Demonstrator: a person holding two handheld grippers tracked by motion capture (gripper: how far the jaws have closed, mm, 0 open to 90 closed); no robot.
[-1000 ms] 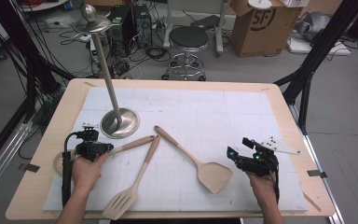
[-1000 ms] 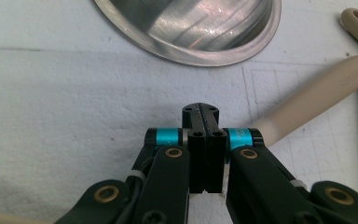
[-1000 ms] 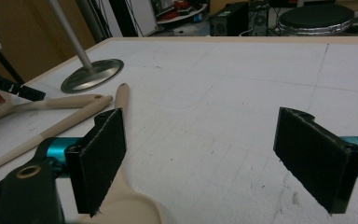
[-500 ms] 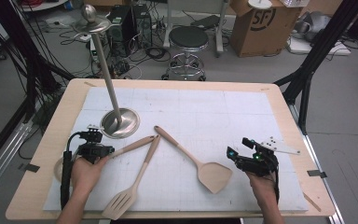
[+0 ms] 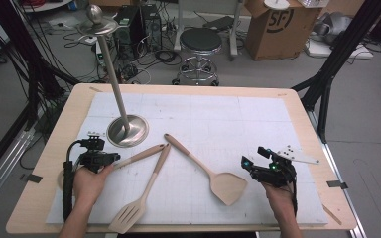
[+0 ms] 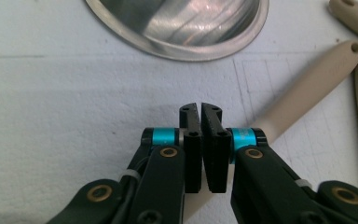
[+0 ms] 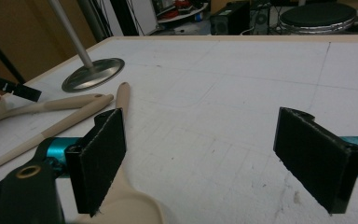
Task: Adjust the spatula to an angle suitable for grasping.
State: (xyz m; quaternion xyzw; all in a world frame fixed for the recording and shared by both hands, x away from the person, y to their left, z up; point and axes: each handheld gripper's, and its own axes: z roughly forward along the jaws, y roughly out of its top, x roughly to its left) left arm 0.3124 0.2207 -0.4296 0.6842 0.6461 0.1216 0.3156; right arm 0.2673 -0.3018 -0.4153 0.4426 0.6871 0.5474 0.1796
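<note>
Left gripper (image 6: pixel 200 108): jaws pressed together, nothing held, just beside the steel stand base (image 5: pixel 127 130). Right gripper (image 5: pixel 248 164): jaws spread wide, well apart from that base, solid wooden spatula (image 5: pixel 206 171) between.

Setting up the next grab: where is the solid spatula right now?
In the high view, the solid spatula lies right of centre, blade just left of the right gripper, handle tip near the slotted spatula handle.

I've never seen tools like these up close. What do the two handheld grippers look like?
Each is mostly black. The left gripper has two flat black jaws on turquoise collars, with brass-coloured rivets in its black linkage arms. A black cable trails back along the forearm. The right gripper has flat black padded jaws and turquoise collars too; the high view shows small green lights and a grey three-cornered plate on top.
</note>
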